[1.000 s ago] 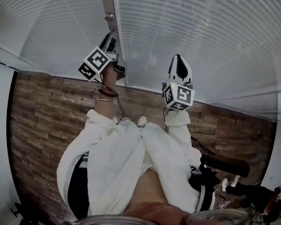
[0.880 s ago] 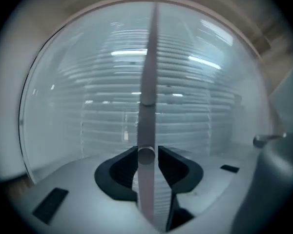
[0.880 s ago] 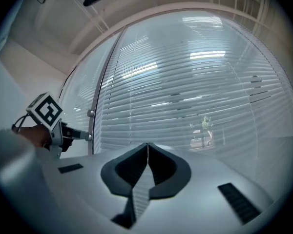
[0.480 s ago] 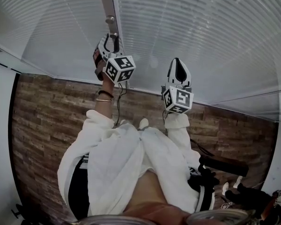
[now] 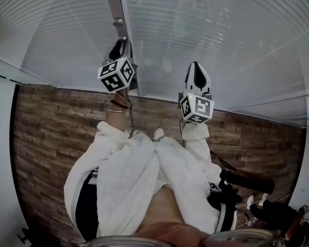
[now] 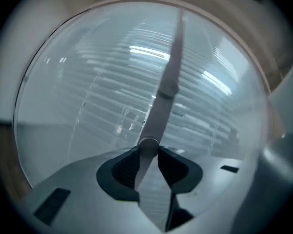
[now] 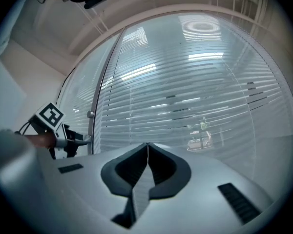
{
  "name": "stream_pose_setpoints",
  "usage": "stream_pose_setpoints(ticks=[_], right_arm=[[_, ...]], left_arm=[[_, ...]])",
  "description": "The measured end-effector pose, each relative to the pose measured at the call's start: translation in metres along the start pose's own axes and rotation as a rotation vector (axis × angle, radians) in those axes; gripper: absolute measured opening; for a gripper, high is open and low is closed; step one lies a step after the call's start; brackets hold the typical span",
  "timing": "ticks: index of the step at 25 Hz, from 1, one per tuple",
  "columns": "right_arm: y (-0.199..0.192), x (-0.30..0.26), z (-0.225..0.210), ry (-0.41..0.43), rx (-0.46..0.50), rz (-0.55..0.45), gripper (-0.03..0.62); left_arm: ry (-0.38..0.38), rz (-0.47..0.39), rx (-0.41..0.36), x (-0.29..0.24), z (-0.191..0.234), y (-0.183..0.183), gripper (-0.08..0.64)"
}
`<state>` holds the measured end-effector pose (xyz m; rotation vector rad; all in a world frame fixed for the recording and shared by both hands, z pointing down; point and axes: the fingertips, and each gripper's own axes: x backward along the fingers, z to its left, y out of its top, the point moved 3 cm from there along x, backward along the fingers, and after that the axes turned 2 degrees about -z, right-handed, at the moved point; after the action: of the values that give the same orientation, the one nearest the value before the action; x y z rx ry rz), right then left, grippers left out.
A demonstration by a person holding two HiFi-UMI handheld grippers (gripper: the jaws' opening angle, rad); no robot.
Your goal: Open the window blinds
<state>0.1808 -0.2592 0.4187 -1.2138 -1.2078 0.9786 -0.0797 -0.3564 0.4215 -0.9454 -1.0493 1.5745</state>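
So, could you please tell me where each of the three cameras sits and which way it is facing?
Head view: on the person's head, looking forward and steeply down at the blinds; shows white sleeves, left gripper and right gripper.
Left gripper view: on the left gripper, looking along its jaws, shut on the tilt wand, toward the blinds.
Right gripper view: on the right gripper, jaws together and empty, facing the blinds.
Shared: head and right gripper views both show the left gripper.
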Motion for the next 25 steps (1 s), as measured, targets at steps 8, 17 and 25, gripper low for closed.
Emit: stream_pose_setpoints(ticks=[8,17,25], right_arm=[[-0.003,0.002,-0.003,0.000,-0.010,0.004,0.011],[-0.002,0.001,0.003,0.009,-0.021,-0.009,0.011],[0.000,0.005,-0.005,-0.017,-0.029,-0.017,0.011]], left_arm=[[0.017,0.014,-0.089,0.003,-0.003,0.008,0.124],[0.146,0.025,-0.705,-0.002,-0.014,0.007,0.123],[-0.083,-0.026,0.567,-0.005,0.011,0.006,0.123]])
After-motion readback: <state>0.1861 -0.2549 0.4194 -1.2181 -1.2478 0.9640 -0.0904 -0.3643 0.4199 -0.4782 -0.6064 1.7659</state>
